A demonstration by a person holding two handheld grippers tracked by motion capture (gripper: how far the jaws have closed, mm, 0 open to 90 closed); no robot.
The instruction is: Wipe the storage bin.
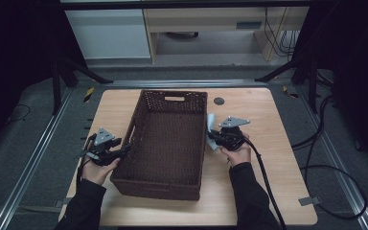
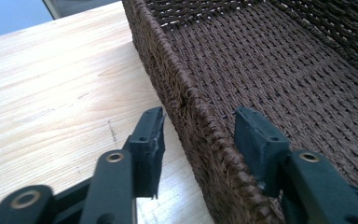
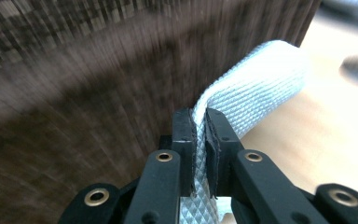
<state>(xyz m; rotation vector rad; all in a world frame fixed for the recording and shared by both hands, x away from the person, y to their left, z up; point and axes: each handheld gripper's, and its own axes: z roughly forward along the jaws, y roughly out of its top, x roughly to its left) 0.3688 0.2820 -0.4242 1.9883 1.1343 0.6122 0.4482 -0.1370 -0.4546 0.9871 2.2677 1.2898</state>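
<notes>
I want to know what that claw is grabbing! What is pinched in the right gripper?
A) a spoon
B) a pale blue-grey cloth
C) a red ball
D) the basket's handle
B: in the right gripper view the right gripper has its two black jaws pressed shut on a pale blue-grey cloth, right beside the brown woven basket.

Your basket (image 1: 165, 143) sits mid-table (image 1: 268, 191). Your left gripper (image 1: 117, 154) straddles its left wall near the near corner; your right gripper (image 1: 214, 139) holds the cloth (image 1: 211, 125) just right of its right wall.
</notes>
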